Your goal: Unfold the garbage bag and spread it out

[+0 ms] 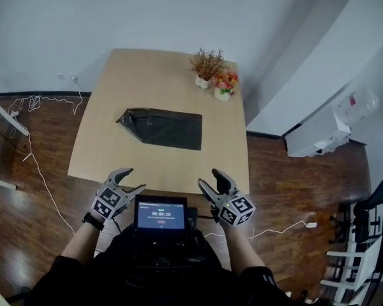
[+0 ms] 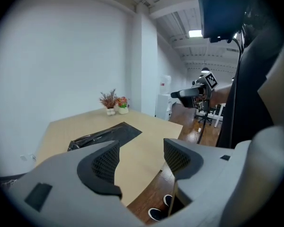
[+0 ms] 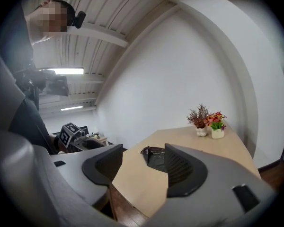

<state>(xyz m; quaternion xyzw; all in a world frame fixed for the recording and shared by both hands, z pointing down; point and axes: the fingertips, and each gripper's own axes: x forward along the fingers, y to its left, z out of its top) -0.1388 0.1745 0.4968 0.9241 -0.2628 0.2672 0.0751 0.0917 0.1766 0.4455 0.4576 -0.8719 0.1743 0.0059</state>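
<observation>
Two hand-held grippers, one garbage bag, one table, listed below.

1. Garbage bag (image 1: 163,128): black and glossy. It lies flat on the table (image 1: 147,69) a little nearer than its middle. The right end is a neat rectangle, and the left end is creased and drawn to a point. No gripper touches it.

2. Left gripper (image 1: 133,178): held in the air at the table's near edge, left of the screen. Its jaws are spread wide with nothing between them. In the left gripper view only the tabletop and bag show beyond the dark ribbed pads (image 2: 106,161).

3. Right gripper (image 1: 208,177): held level with the left one, right of the screen and well short of the bag. Its jaws are also spread and empty.

4. Table: light wood and rectangular, standing on a dark wooden floor (image 1: 287,190).

5. Two small potted plants at the far right corner of the table, standing side by side. One is dried and brown (image 1: 207,65), the other has red and yellow flowers (image 1: 225,85).

6. Screen (image 1: 161,212): lit, mounted at the person's chest between the two grippers.

7. White cable (image 1: 41,177): trails across the floor to the left of the table.

8. Pair of dark shoes (image 2: 158,212): visible below the table edge in the left gripper view.
</observation>
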